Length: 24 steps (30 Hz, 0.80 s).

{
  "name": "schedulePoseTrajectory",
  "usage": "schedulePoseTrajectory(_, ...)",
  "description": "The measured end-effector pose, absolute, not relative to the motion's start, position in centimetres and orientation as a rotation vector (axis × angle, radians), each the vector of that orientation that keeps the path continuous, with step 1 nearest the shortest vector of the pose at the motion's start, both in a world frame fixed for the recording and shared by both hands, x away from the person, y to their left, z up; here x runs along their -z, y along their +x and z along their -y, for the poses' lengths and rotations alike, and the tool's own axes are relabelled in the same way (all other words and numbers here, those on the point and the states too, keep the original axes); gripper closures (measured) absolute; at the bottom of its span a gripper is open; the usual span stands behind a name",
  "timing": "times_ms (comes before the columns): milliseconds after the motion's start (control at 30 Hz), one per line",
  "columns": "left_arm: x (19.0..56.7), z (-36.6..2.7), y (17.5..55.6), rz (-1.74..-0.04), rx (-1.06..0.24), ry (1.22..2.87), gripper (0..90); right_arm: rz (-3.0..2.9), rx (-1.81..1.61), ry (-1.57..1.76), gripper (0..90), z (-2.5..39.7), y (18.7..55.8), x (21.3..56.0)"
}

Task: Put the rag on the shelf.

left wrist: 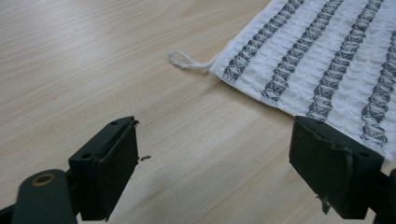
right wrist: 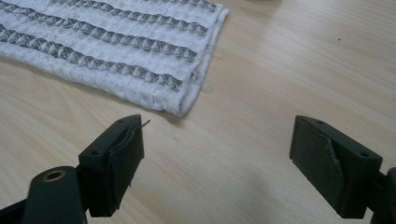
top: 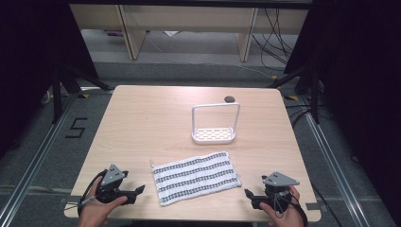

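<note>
Overhead, wooden table [top: 142, 123] on grey floor [top: 42, 156]; both grippers' jaws gape.

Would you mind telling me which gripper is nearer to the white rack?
Right. The right gripper sits near the table's front right, below the rack; the left gripper is at the front left, farther off across the towel.
</note>
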<state>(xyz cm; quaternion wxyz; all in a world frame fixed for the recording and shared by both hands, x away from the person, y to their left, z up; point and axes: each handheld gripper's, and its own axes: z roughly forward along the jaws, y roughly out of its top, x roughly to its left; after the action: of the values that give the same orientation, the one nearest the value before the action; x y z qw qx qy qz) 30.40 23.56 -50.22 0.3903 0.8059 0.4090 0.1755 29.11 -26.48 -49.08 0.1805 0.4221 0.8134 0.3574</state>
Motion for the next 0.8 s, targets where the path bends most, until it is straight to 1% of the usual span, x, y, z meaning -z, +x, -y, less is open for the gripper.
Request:
schedulePoseTrajectory(133, 50.2, -23.5, 30.5, -1.039, -0.412, 2.045, 15.1, -2.290, -1.010, 1.223, 18.1, 26.4, 29.0, 49.0)
schedulePoseTrajectory(200, 50.2, -23.4, 30.4, -1.032, -0.425, 2.033, 15.2, -2.274, -1.012, 1.207, 17.2, 26.5, 29.0, 49.0)
schedulePoseTrajectory(300, 50.0, -23.3, 30.5, -1.019, -0.412, 2.044, 15.2, -2.292, -1.047, 1.224, 15.6, 26.5, 29.0, 48.9)
schedulePoseTrajectory(400, 50.1, -23.1, 30.5, -1.028, -0.418, 2.033, 15.2, -2.299, -1.040, 1.198, 15.6, 26.6, 29.1, 48.8)
schedulePoseTrajectory(433, 50.0, -23.2, 30.6, -1.003, -0.415, 2.048, 15.3, -2.294, -1.027, 1.192, 15.6, 26.6, 29.1, 48.7)
schedulePoseTrajectory(467, 50.0, -22.9, 30.6, -1.026, -0.408, 2.011, 15.3, -2.294, -1.027, 1.192, 15.6, 26.6, 29.1, 48.7)
schedulePoseTrajectory(533, 49.7, -22.9, 30.7, -1.006, -0.398, 2.043, 15.4, -2.298, -1.034, 1.201, 15.6, 26.6, 29.1, 48.8)
schedulePoseTrajectory(567, 49.8, -22.7, 30.7, -1.015, -0.395, 2.010, 15.4, -2.300, -1.038, 1.201, 15.6, 26.6, 29.1, 48.7)
schedulePoseTrajectory(633, 49.6, -22.6, 30.8, -0.996, -0.393, 2.042, 15.5, -2.294, -1.036, 1.197, 15.6, 26.6, 29.1, 48.7)
schedulePoseTrajectory(667, 49.7, -22.2, 30.8, -1.019, -0.398, 1.999, 15.5, -2.294, -1.036, 1.197, 15.6, 26.6, 29.1, 48.7)
schedulePoseTrajectory(700, 49.5, -22.3, 31.0, -0.990, -0.388, 2.040, 15.9, -2.258, -1.023, 1.189, 15.7, 26.5, 29.0, 48.6)
schedulePoseTrajectory(800, 49.2, -21.7, 31.2, -0.981, -0.394, 2.024, 16.1, -2.269, -1.031, 1.187, 16.8, 26.5, 29.0, 48.5)
